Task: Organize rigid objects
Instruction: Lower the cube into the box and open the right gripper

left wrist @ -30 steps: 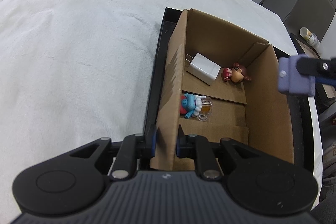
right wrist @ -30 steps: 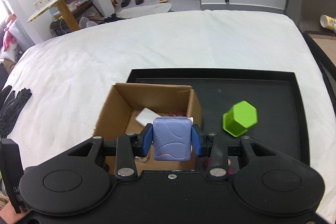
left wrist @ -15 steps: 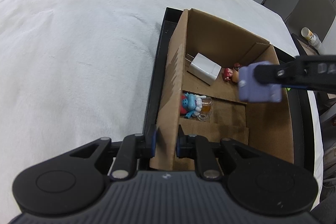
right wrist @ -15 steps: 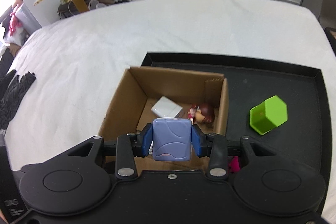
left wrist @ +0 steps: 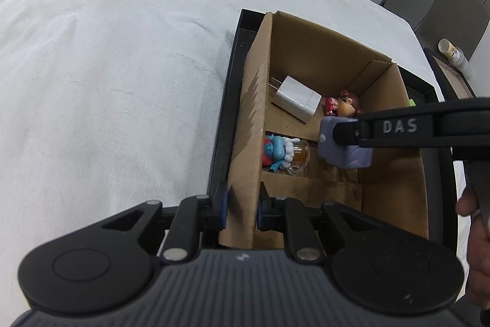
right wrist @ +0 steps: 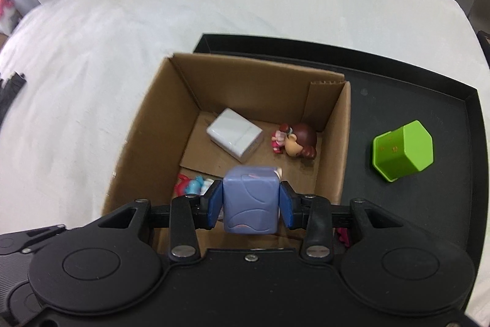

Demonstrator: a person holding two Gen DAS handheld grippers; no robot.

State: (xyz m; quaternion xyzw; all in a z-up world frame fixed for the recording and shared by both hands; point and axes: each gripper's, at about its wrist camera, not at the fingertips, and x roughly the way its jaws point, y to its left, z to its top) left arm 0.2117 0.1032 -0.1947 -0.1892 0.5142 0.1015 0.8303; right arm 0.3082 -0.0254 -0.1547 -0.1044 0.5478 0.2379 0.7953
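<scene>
My right tool [right wrist: 250, 203] grips the purple block [right wrist: 251, 199] over the cardboard box [left wrist: 395, 173], white charger [right wrist: 235, 138] at its 12 o'clock. My left tool [left wrist: 242, 209] pinches the box wall. Depositing step; next, lower and release.

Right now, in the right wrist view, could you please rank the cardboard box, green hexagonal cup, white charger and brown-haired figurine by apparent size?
1. cardboard box
2. green hexagonal cup
3. white charger, close to the cup in apparent size, so that order is unsure
4. brown-haired figurine
</scene>
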